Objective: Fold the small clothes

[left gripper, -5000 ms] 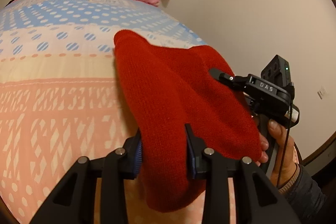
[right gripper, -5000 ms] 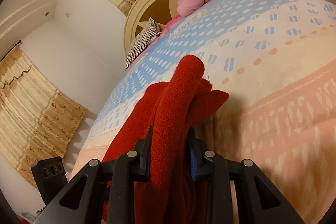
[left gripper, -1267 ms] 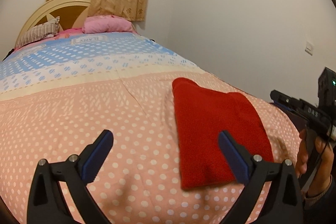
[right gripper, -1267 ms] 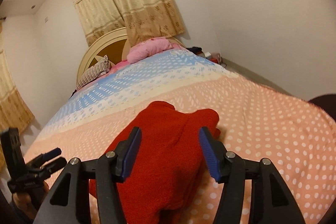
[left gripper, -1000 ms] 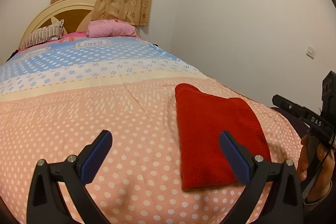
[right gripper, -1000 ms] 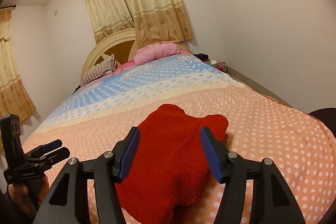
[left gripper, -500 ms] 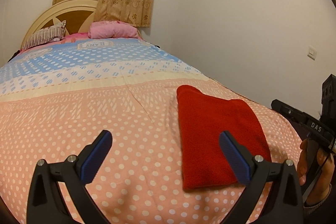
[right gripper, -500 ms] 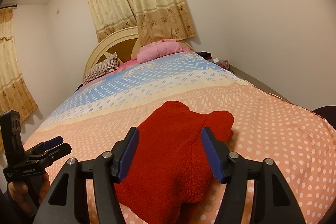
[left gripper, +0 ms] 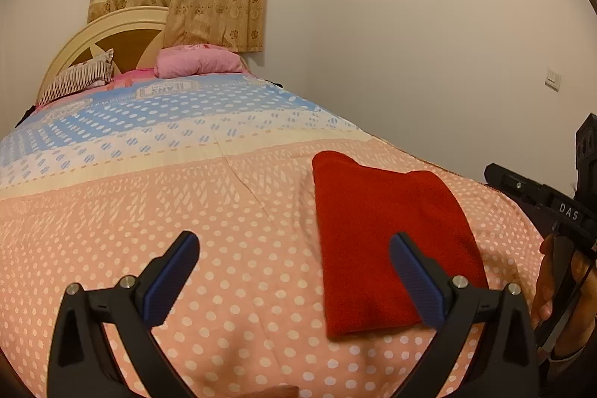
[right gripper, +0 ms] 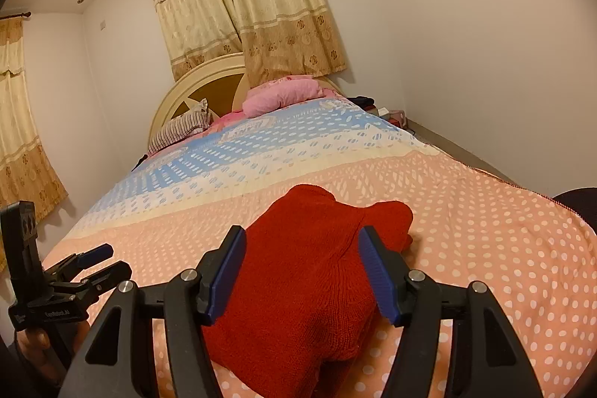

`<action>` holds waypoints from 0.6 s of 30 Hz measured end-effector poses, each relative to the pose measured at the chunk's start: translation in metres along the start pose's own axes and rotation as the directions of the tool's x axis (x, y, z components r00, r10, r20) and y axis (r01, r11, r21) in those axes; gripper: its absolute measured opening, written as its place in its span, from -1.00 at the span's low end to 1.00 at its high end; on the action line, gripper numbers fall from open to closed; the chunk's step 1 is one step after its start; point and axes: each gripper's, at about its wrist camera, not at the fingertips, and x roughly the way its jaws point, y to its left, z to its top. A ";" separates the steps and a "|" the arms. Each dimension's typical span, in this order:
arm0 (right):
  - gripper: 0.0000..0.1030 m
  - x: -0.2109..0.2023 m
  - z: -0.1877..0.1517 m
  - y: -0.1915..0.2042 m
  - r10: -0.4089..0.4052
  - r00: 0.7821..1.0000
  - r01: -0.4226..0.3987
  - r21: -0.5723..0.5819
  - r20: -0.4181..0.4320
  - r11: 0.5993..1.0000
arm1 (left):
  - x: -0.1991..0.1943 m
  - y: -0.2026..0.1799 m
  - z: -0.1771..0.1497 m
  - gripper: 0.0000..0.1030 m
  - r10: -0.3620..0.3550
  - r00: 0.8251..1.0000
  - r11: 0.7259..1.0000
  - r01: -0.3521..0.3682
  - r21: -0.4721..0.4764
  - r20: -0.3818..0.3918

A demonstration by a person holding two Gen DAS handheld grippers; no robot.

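A folded red knit garment [left gripper: 388, 237] lies flat on the pink dotted bedspread [left gripper: 231, 248], near the bed's right edge. My left gripper [left gripper: 294, 267] hovers above the bed to the garment's left, wide open and empty. In the right wrist view the red garment [right gripper: 309, 290] lies just beyond my right gripper [right gripper: 302, 271], which hangs open above it without touching. The right gripper [left gripper: 552, 207] also shows at the far right of the left wrist view, held by a hand. The left gripper [right gripper: 93, 267] appears at the lower left of the right wrist view.
The bedspread turns cream and blue toward the headboard [right gripper: 209, 88]. A striped pillow [right gripper: 179, 133] and a pink pillow [right gripper: 283, 96] lie at the head. Curtains [right gripper: 253, 10] hang behind. A wall runs along the right side, with small items [right gripper: 388, 114] on the floor.
Five seconds ago both grippers were shut on the lifted garment. It now lies folded on the bed, both grippers open and drawn back. Over the last second nothing has visibly moved.
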 end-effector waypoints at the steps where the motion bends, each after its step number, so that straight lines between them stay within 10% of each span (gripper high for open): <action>1: 0.24 0.000 0.000 0.000 -0.001 1.000 0.001 0.000 0.000 1.000 | 0.000 0.000 0.000 1.00 0.000 1.000 1.000 0.000 0.001 0.001; 18: 0.24 -0.005 -0.002 0.004 0.003 1.000 -0.003 -0.004 0.005 1.000 | -0.003 -0.001 0.000 1.00 0.010 1.000 1.000 -0.010 0.018 0.006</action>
